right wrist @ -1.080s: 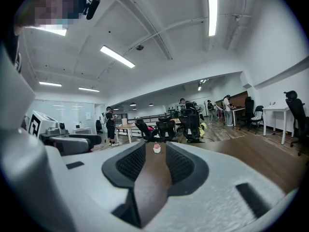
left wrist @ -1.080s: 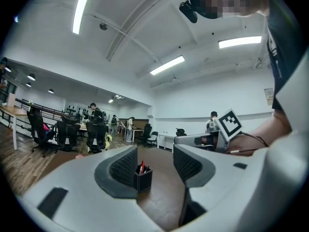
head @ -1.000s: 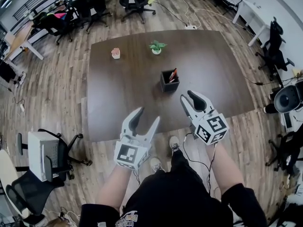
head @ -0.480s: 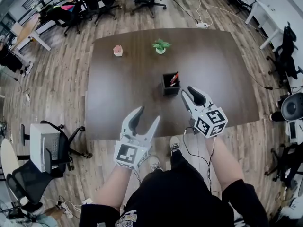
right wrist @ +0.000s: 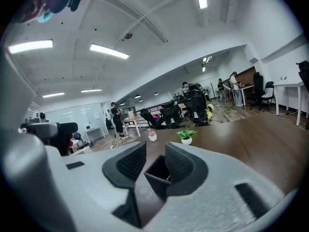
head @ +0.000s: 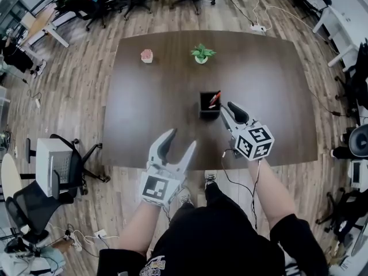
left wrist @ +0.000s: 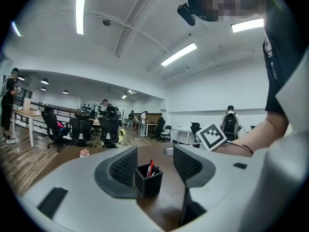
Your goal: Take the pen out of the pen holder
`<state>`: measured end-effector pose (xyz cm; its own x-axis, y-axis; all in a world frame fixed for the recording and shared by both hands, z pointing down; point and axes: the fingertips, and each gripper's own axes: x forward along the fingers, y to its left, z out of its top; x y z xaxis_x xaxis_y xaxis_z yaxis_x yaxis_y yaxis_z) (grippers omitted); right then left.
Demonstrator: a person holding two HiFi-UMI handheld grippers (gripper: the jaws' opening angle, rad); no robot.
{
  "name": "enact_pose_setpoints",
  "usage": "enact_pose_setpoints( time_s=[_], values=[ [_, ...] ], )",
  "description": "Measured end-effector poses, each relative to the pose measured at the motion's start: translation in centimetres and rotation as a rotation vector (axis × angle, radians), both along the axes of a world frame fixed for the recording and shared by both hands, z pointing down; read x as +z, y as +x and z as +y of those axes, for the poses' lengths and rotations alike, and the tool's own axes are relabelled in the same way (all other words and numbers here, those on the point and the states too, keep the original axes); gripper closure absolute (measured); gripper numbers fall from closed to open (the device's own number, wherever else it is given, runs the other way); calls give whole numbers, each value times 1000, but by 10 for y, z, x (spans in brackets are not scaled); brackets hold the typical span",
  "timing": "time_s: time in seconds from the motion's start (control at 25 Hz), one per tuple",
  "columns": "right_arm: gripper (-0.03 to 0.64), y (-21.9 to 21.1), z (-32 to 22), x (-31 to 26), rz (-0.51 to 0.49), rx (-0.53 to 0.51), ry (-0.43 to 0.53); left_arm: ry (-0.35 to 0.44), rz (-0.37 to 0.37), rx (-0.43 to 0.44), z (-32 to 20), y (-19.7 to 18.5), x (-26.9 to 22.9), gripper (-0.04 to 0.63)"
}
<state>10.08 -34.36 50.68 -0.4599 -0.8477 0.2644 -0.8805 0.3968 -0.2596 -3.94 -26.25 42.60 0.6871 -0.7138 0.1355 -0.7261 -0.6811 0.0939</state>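
Observation:
A black square pen holder [head: 209,105] stands near the middle of the dark brown table [head: 149,108]. A red pen [head: 214,99] and a darker one lean inside it. My right gripper [head: 229,109] is open over the table, its tips just to the right of the holder and empty. In the right gripper view the holder [right wrist: 158,174] shows close, through the gap of the right gripper [right wrist: 154,159]. My left gripper [head: 180,141] is open at the table's near edge, apart from the holder. In the left gripper view the holder [left wrist: 148,181] and red pen [left wrist: 150,167] stand ahead of the left gripper [left wrist: 154,164].
A small green plant [head: 201,53] in a white pot and a pink potted plant [head: 147,55] stand at the table's far side. Office chairs [head: 57,171] stand left of the table, and more stand beyond its far edge. People stand far off in the room.
Both grippers have moved forward toward the table. The right one went further and lower and now sits beside the pen holder. The left one has reached the table's near edge.

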Motion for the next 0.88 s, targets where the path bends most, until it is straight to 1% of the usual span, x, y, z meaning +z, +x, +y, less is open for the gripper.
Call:
enact_pose_setpoints(
  time_s=[0.16,0.32,0.44,0.6,0.88],
  values=[
    [486,2,-17,18,0,-14,-33,-5,-6,-23,-8,2,8,383],
    [487,6,-34,37,-9,-23,-70,-39,-22,-27,-14,8,18,385],
    [489,9,-42,49,-19,-26,-99,-41,-13,-53,-20,11,21,385],
    [491,11,-52,60,-29,-35,-126,-62,-15,-54,-23,16,29,385],
    [492,8,-69,76,-13,-56,-169,-71,-5,-88,-35,20,31,385]
  ],
)
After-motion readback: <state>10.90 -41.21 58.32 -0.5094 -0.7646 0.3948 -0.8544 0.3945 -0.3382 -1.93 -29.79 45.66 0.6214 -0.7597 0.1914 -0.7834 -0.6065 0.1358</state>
